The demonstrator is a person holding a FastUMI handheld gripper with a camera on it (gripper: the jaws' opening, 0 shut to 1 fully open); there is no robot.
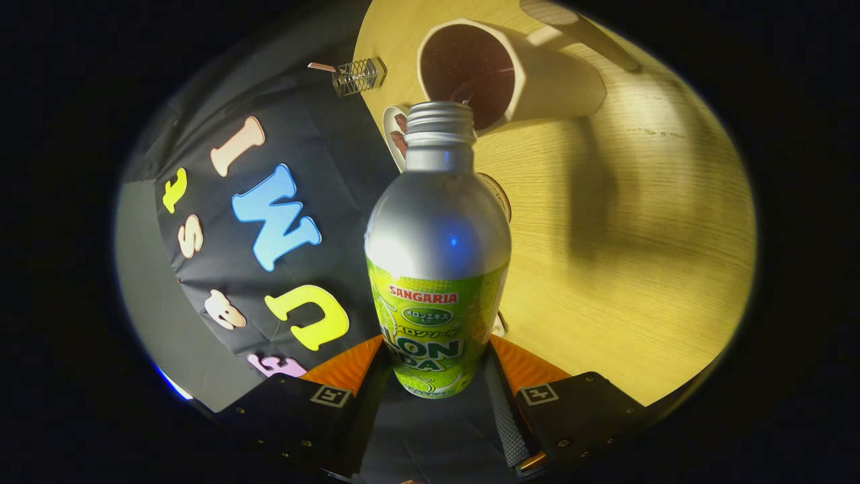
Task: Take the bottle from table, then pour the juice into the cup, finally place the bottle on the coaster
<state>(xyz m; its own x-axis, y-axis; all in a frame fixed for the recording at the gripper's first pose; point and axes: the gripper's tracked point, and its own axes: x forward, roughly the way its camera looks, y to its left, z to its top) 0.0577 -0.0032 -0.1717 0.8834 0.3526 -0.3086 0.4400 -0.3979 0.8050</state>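
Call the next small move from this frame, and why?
Probably ease the bottle back upright. It is clamped between the gripper's orange fingers and tipped over, its open threaded neck at the cup's rim. The cup already holds dark liquid, and no stream shows at the mouth, so the pour looks done. The coaster comes after.

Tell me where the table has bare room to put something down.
The widest bare wood lies on the table beside the bottle held in the gripper, on the side away from the cloth wall, short of the cup. Around the bottle's neck and cup it is crowded.
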